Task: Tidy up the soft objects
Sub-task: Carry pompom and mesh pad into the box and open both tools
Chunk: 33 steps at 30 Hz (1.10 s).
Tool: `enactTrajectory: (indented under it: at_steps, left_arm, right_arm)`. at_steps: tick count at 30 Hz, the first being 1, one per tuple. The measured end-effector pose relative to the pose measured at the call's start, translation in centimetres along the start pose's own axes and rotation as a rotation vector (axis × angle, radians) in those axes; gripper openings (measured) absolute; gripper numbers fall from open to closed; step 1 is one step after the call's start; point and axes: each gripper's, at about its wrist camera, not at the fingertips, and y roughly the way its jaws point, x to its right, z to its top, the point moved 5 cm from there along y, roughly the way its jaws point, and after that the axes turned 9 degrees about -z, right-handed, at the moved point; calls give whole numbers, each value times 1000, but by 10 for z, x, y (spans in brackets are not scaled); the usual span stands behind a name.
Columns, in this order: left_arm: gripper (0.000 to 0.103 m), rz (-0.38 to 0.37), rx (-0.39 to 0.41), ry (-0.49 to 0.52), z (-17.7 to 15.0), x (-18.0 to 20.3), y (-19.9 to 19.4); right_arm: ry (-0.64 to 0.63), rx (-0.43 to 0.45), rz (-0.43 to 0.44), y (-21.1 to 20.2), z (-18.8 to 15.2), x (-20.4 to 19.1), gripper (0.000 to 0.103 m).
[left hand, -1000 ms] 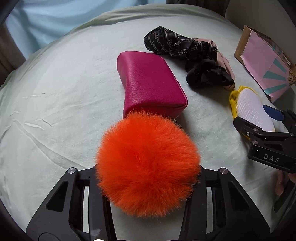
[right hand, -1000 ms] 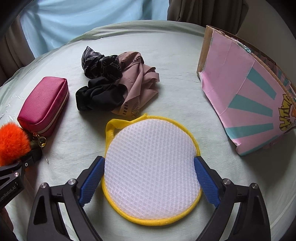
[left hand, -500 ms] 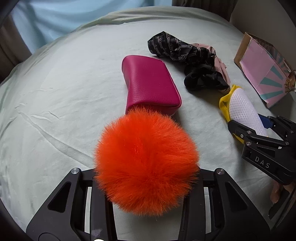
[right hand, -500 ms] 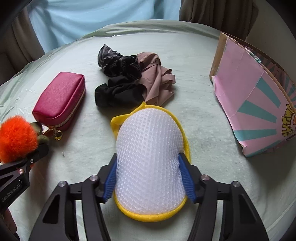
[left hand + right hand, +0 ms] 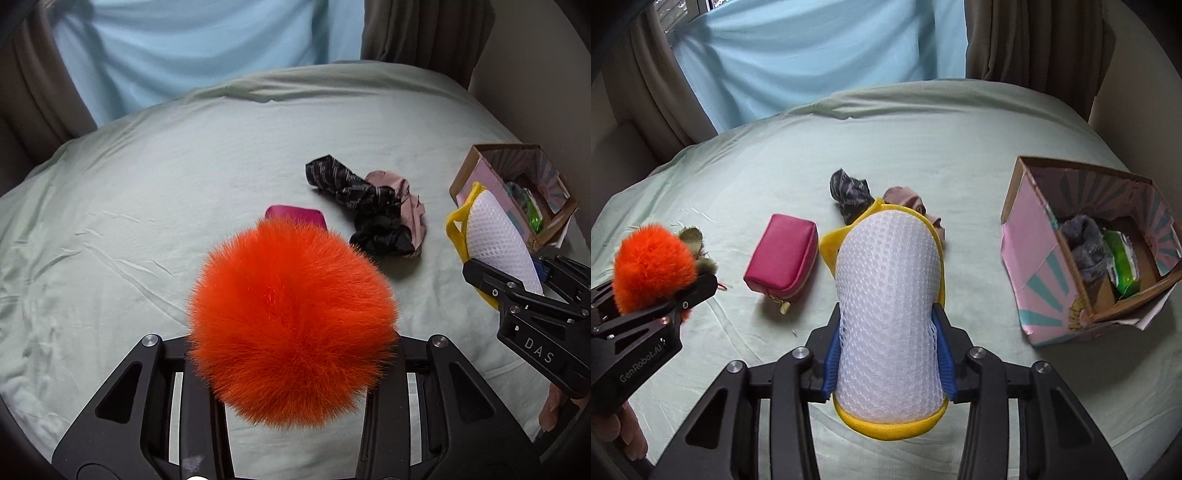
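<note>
Two soft items are held clear above the bed

An orange pom-pom (image 5: 291,321) is clamped by the left gripper (image 5: 291,369); a folded mesh pad (image 5: 888,314) is squeezed by the right gripper (image 5: 888,363), whose fingers (image 5: 831,363) have just been closing. Below, a pink pouch (image 5: 783,258) and scrunchies (image 5: 373,210) lie on the bed (image 5: 147,203); farther right, an open box (image 5: 1034,258) is seen.

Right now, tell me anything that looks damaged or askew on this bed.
The box sits tilted, its lower corner torn and crumpled. The mesh pad is buckled into an arch, squeezed between the right jaws. The scarves lie in a heap.
</note>
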Motion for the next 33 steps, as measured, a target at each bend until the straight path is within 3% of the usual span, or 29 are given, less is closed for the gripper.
enactTrajectory:
  at_steps: [8,16,24,33]
  left_arm:
    - [31,95,61,-48,51,42,-76]
    - [31,84,108,-108,94,124,-114]
    - [31,-3,112,-149,138,223,-103]
    - [31,-115,15,-144,161,303,-47]
  right_arm:
    - [-3,58,59,-76,60,34,40]
    - [-38,99,121,-133,111,96,40]
    - [-33,82,90,-150,136,191,40]
    - [22,16,27,-125,149,273,40]
